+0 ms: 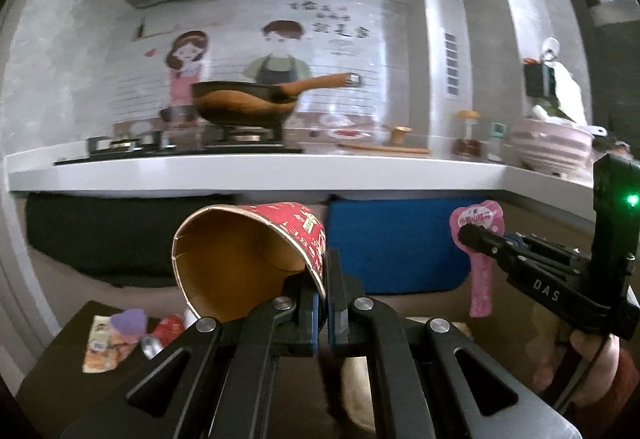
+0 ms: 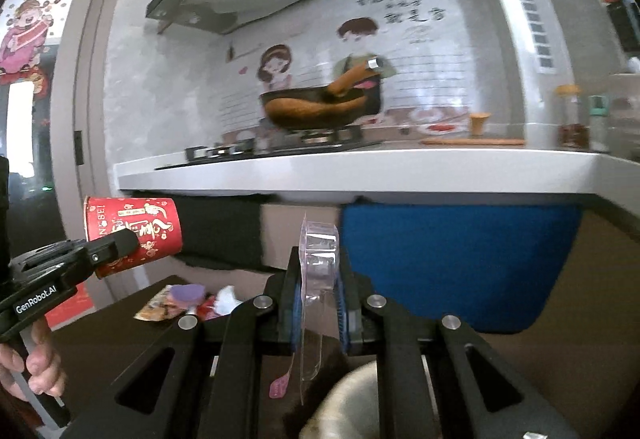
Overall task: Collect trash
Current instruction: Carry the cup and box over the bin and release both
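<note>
- A white worktop [image 1: 240,169] carrying a hob and a dark pan [image 1: 248,103] is seen ahead.
- A red paper cup [image 1: 248,259] is held tilted in mid-air, its rim clamped by the left tongs [image 1: 322,303].
- A clear plastic package [image 2: 318,263] with pink backing is clamped in the right tongs [image 2: 318,303].
- Further wrappers [image 1: 120,339] are left on a dark table [image 1: 52,371] below.

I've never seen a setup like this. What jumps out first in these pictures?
The red paper cup, pinched by its rim in the left tool and lying on its side in the air. Beside it, the right tool clamps a clear plastic package with a pink backing. Behind them, a brown pan sits on the stove.
</note>
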